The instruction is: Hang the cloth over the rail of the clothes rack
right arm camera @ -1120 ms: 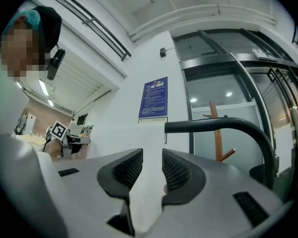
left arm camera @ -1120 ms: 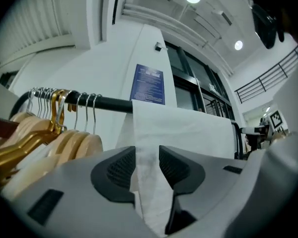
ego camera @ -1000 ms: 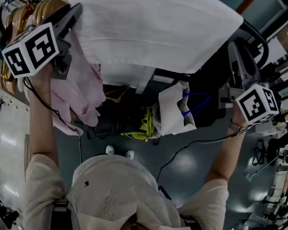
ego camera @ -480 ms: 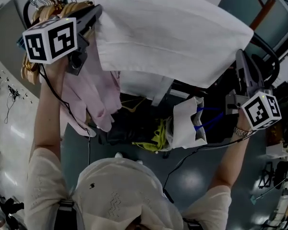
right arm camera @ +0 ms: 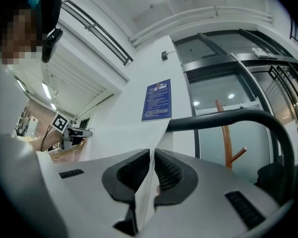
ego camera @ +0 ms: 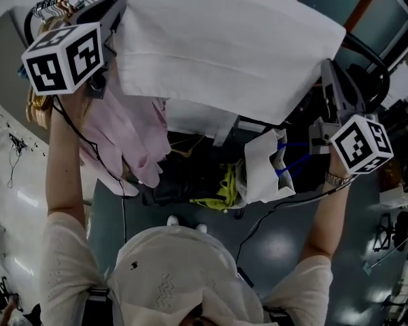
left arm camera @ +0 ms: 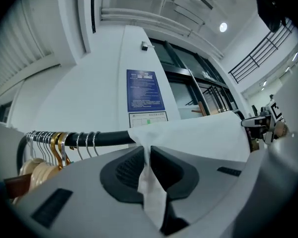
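Cloth [ego camera: 217,53] hides rail [left arm camera: 109,138] middle; left hand-held gripper [left arm camera: 148,152] just closed onto corner, right hand-held gripper [right arm camera: 153,157] pinches other.

The cloth [ego camera: 224,46] is white woven fabric, matt, with soft folds; the rail [left arm camera: 114,138] is black, smooth and a little glossy; the hangers [left arm camera: 36,170] look like varnished wood, with shiny metal hooks [left arm camera: 84,142]; the left claw [left arm camera: 148,150] has a grey matt plastic body and black ribbed pads [left arm camera: 125,170]; the floor [ego camera: 279,246] is glossy.
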Motion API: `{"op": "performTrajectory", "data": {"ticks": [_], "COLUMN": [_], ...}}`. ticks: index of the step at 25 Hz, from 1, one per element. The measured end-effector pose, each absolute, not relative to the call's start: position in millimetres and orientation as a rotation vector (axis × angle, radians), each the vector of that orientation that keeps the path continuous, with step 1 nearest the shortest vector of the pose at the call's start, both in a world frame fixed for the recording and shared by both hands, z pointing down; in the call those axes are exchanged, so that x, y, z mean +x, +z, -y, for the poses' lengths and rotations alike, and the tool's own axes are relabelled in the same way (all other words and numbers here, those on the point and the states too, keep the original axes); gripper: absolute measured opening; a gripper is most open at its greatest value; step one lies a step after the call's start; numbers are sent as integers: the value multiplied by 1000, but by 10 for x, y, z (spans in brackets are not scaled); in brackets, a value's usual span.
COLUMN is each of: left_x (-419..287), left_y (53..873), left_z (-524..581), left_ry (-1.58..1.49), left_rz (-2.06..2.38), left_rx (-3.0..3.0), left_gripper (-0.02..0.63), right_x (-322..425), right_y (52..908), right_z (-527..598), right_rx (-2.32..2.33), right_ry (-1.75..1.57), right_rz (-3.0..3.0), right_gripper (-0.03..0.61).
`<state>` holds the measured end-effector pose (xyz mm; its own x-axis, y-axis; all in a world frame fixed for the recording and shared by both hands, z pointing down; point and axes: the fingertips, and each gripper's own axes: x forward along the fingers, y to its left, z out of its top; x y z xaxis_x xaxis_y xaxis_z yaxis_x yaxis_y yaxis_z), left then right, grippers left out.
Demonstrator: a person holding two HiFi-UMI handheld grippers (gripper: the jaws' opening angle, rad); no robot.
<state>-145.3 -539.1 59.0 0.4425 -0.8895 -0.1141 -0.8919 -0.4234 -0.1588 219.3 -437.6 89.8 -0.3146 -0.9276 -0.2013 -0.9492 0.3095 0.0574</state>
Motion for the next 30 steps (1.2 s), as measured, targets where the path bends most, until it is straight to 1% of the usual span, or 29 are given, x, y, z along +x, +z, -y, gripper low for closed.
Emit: {"op": "performTrajectory", "data": {"ticks": [2, 3, 4, 5, 6, 9, 11, 12, 13, 14, 15, 19, 22, 30], "left_x": [-1487, -1519, -1565, -1618, -1668, -1758, -1725, -1674, -1613, -1553, -1498, -1348, -1179, -731], "left_y": [608, 615, 630, 650, 667, 687, 749, 807, 871, 949, 1052, 1474, 1790, 3017], "left_z": [5395, 5404, 5416, 5423, 5420, 5337, 5223, 5149, 5069, 4995, 4930, 4708, 4536, 4017], "left_ry": [60, 81, 96, 107, 116, 164, 190, 187, 181, 176, 172, 268, 320, 278], "left_rz": [-1615, -1648, -1681, -1709, -1728, -1736, -1686, -1645, -1603, -1566, -1537, -1500, -1436, -1260], "left_rx": [-2450, -2419, -2385, -2355, -2334, -2315, -2353, -2385, -2413, -2434, -2451, -2448, -2471, -2695], "left_gripper": [46, 75, 103, 117, 126, 126, 116, 79, 38, 26, 20, 14, 12, 12], "right_x": [2218, 2237, 2253, 2268, 2290, 2358, 2331, 2296, 2250, 2194, 2128, 1860, 1660, 854], "right_y": [924, 932, 946, 962, 972, 963, 1020, 1086, 1170, 1266, 1375, 1832, 2115, 3214], "right_z": [4354, 4345, 4337, 4325, 4304, 4233, 4198, 4167, 4134, 4109, 4095, 4057, 4004, 3698], "right_rx": [-1815, -1838, -1850, -1855, -1861, -1883, -1874, -1869, -1864, -1854, -1837, -1726, -1687, -1541], "right_ry": [262, 267, 260, 244, 227, 219, 195, 177, 162, 155, 149, 68, 71, 71], "right_rz": [-2402, -2385, -2372, -2363, -2349, -2312, -2325, -2333, -2340, -2353, -2375, -2452, -2472, -2656], "right_gripper": [26, 26, 41, 68, 75, 77, 75, 72, 38, 21, 18, 18, 18, 18]}}
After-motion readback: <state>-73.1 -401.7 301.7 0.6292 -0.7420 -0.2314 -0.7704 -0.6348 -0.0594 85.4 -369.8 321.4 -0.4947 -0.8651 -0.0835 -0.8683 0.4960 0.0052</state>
